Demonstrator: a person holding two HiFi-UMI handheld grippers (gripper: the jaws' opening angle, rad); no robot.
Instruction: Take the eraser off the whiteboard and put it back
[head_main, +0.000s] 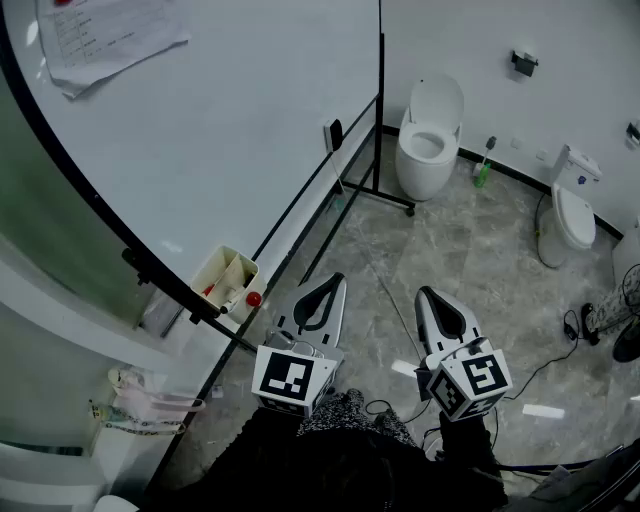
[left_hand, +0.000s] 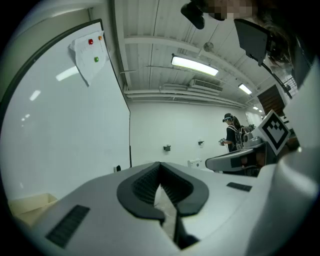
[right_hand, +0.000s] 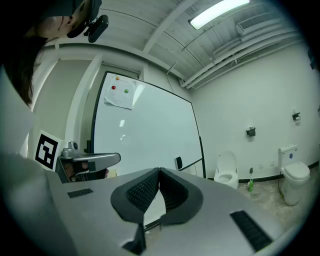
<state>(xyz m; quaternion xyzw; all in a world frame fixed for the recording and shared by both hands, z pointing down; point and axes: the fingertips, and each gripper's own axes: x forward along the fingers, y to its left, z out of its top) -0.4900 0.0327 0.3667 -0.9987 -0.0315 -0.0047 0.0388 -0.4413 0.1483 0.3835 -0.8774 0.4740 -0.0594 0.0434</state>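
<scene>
While left tongs (head_main: 333, 281) and right tongs (head_main: 426, 294) hover, the eraser (head_main: 333, 134) hangs afar.

Cool, even indoor light, ceiling strip lamp (left_hand: 195, 65) glowing upper centre, pale glare streaks on whiteboard (left_hand: 75, 135), strong fisheye bending, black vignetted corners, head view dimmer, soft shadows on floor (head_main: 450, 260).

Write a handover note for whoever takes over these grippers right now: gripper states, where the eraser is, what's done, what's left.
Left gripper: shut, empty, held level.
Right gripper: shut, empty, held level.
Eraser: the small dark block, apparently the eraser, sits on the whiteboard near its far lower edge, beyond both grippers.
Done: nothing that the pictures show.
Left: reach the eraser, take it off the whiteboard, put it back.
</scene>
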